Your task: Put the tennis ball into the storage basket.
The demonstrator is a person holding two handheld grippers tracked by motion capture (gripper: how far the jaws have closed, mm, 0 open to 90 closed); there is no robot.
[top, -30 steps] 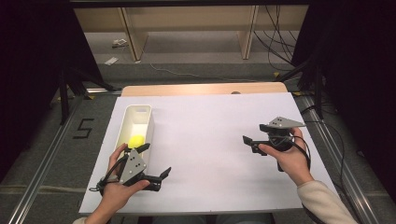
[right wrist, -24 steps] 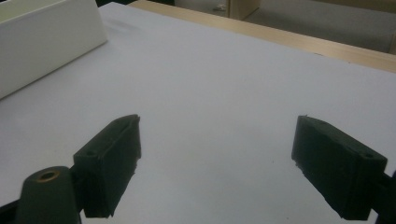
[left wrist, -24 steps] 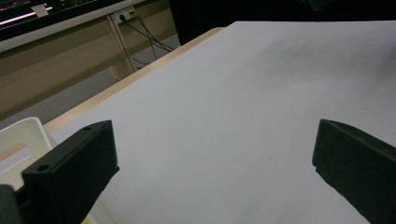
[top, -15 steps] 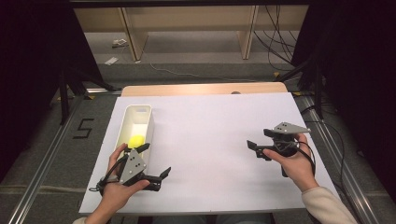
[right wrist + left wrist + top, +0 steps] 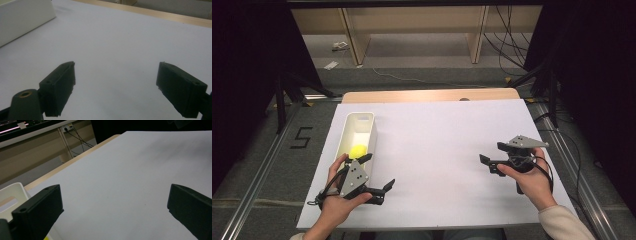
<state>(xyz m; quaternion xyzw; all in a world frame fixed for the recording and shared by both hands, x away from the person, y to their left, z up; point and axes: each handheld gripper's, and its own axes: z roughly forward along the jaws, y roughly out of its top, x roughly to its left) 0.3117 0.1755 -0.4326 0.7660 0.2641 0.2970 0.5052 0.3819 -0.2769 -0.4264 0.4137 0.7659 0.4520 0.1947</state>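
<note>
A yellow ball (image 5: 358,150) lies inside a long white bin (image 5: 371,131) on the left of the white table sheet (image 5: 437,135). My left gripper (image 5: 377,171) is held just in front of the bin's near end. Its jaws stand wide apart over bare sheet. In the left gripper view, my left gripper (image 5: 115,205) has nothing between its jaws, and the bin's corner (image 5: 12,192) sits at the left edge. My right gripper (image 5: 488,165) hovers over the right side of the sheet and points left. In the right gripper view, my right gripper (image 5: 116,85) is open and empty.
The bin's white wall (image 5: 25,17) shows at the upper left of the right gripper view. A wooden table edge (image 5: 432,95) runs along the far side of the sheet. Beyond it are shelving legs and cables on the floor. Dark curtains flank both sides.
My right gripper has drifted slightly toward the near edge of the table, with its jaws still apart. The left gripper, bin and ball have not moved.
</note>
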